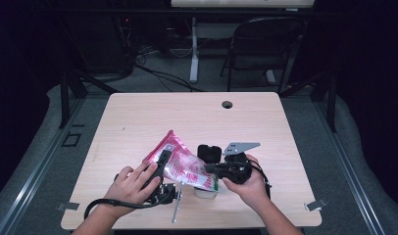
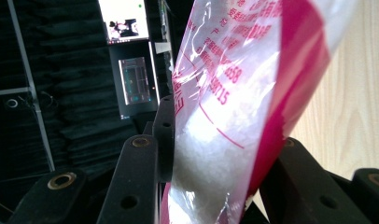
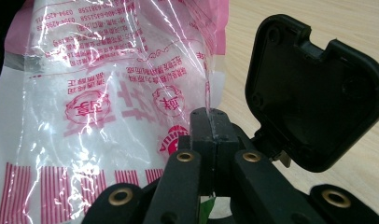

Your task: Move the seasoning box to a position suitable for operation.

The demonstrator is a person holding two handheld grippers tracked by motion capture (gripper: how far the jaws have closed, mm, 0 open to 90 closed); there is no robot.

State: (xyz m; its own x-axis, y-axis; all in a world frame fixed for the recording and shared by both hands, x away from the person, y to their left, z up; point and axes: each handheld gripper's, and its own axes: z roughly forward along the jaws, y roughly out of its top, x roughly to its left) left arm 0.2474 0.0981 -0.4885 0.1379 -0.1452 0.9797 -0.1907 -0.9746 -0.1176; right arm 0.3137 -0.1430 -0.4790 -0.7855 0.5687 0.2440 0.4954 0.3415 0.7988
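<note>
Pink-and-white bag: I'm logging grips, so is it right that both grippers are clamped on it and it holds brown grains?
Not quite: the grains are white, as the left gripper view shows. Both the left gripper and right gripper are clamped on the pink-and-white bag.

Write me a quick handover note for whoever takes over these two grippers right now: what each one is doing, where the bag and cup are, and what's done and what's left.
Left gripper: fingers clamped on the pink-and-white bag of white granules, holding it up off the table.
Right gripper: fingers shut, pinching the bag's clear film at its lower edge.
White cup: on the table near the front edge, just under the bag's lower corner. A black lid-shaped piece lies beside the right gripper.
Done: bag lifted and gripped at both ends.
Left: probably opening the bag and pouring into the cup; whether the bag is already open can't be told.
</note>
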